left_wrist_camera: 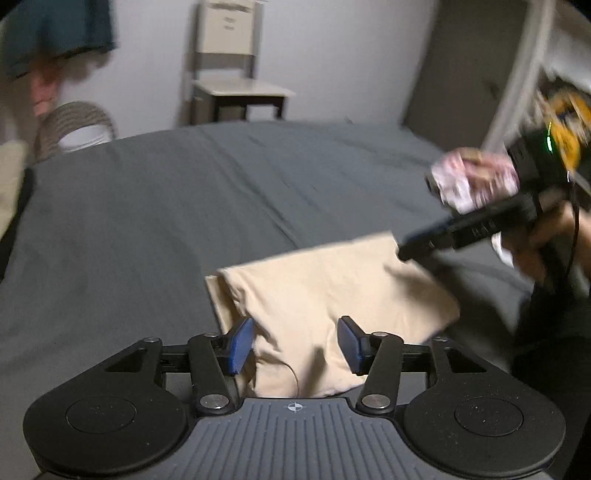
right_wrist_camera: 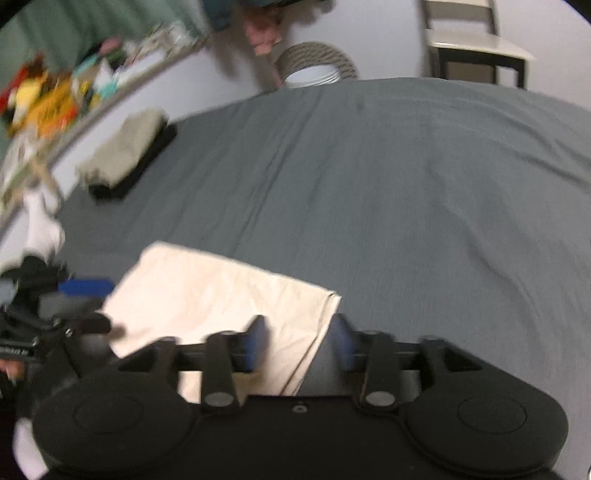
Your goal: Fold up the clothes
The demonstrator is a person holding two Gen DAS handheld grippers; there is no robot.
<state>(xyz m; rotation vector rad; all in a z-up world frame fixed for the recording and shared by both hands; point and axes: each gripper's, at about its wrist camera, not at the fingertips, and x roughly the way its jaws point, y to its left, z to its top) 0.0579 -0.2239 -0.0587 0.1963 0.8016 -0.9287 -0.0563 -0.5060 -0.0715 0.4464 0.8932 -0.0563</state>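
While the cream cotton garment [left_wrist_camera: 325, 291] lies folded flat at the near edge of the grey bedsheet [left_wrist_camera: 155, 206], both the left gripper [left_wrist_camera: 295, 343] and right gripper [right_wrist_camera: 299, 341] hover spread, holding nothing. Likely next: pinch an edge and fold again, or stack it.

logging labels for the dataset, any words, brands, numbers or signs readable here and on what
No text can be read in either view.
Cardboard box on the chair: dark marks, too blurred.
Right claw body: pale print, too blurred.
Yellow packets on the shelf: print blurred.
Left claw base: a crosshair mark only.
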